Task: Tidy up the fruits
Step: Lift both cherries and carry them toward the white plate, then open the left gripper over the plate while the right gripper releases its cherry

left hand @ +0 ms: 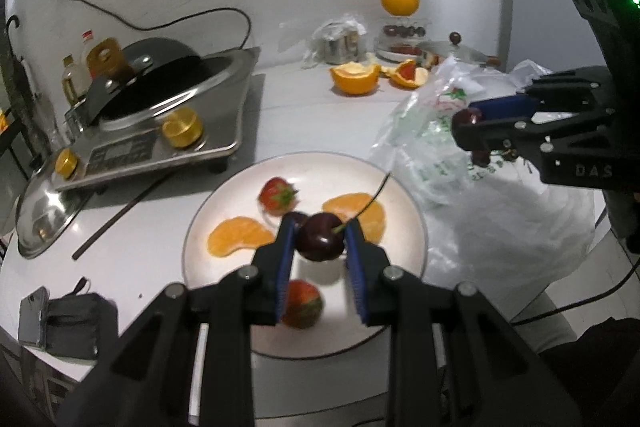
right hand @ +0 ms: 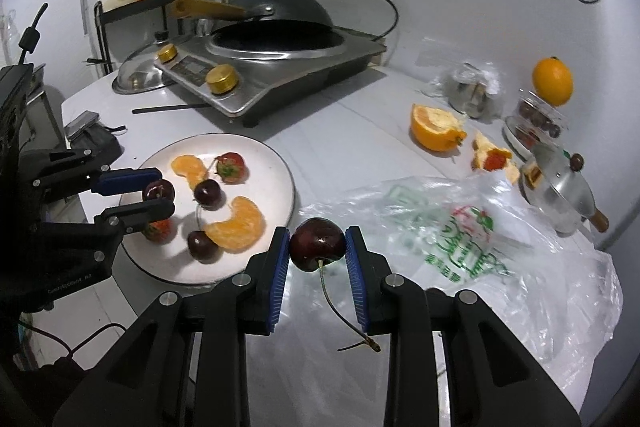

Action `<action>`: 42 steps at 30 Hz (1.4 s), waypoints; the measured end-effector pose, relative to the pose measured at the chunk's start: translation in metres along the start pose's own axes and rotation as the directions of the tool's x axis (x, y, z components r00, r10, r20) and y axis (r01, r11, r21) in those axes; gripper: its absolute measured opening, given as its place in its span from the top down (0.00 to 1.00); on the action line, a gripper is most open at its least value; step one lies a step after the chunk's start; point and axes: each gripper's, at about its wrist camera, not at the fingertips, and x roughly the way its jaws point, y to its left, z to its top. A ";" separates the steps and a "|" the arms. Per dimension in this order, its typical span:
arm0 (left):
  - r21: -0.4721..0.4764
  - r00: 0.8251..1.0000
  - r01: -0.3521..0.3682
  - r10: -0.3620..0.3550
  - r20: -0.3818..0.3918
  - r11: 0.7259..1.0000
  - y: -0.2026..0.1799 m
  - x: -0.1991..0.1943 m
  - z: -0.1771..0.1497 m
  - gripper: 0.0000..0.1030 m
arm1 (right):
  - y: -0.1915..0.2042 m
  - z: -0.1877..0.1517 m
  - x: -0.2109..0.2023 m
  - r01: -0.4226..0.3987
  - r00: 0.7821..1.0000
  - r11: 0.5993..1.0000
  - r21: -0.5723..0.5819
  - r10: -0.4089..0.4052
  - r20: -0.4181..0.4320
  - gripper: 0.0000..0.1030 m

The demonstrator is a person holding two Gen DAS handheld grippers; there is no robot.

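Gleaming dark red, a round cherry [left hand: 320, 237] sits pinched between the blue pads of the left gripper [left hand: 320, 239], its thin green stem slanting up to the right; it hangs over the white plate [left hand: 404, 195], above the middle of the fruit laid there. On that plate lie two strawberries [right hand: 231, 167], two orange segments [right hand: 238, 225] and two more cherries [right hand: 207, 193], spread across the dish. The right gripper [right hand: 318, 245] is likewise clamped on a cherry of its own [right hand: 318, 243], glossy and deep maroon, with a long curved stem drooping toward the camera. This second cherry hangs just beside the plate's right rim, over the white table [right hand: 340, 131] and near the edge of a crumpled clear plastic bag [right hand: 460, 235].
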 end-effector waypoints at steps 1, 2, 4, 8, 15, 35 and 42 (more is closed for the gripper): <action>-0.004 1.000 -0.003 0.003 0.000 1.000 0.002 0.000 -0.001 0.74 | 0.003 0.002 0.002 -0.004 1.000 1.000 -0.004 0.004 0.000 0.71; -0.009 1.000 -0.005 0.005 0.001 1.000 0.004 -0.001 -0.001 0.74 | 0.004 0.002 0.002 -0.007 1.000 1.000 -0.006 0.007 0.000 0.71; -0.015 1.000 -0.012 0.012 0.001 1.000 0.010 -0.001 -0.003 0.74 | 0.009 0.004 0.006 -0.015 1.000 1.000 -0.009 0.015 -0.004 0.71; -0.027 1.000 -0.030 0.030 -0.008 0.999 0.021 0.001 -0.006 0.74 | 0.017 0.007 0.014 -0.033 0.999 0.999 -0.020 0.032 -0.014 0.71; -0.065 0.998 -0.055 0.052 -0.038 0.996 0.043 0.014 -0.014 0.74 | 0.028 0.015 0.030 -0.058 0.998 0.998 -0.035 0.057 -0.033 0.71; -0.114 0.995 -0.024 0.012 -0.103 0.993 0.066 0.041 -0.015 0.67 | 0.065 0.028 0.065 -0.145 0.987 0.987 -0.067 0.140 -0.075 0.71; -0.128 0.999 -0.020 0.014 -0.045 0.992 0.075 0.026 -0.015 0.36 | 0.082 0.033 0.072 -0.164 0.984 0.982 -0.089 0.157 -0.086 0.71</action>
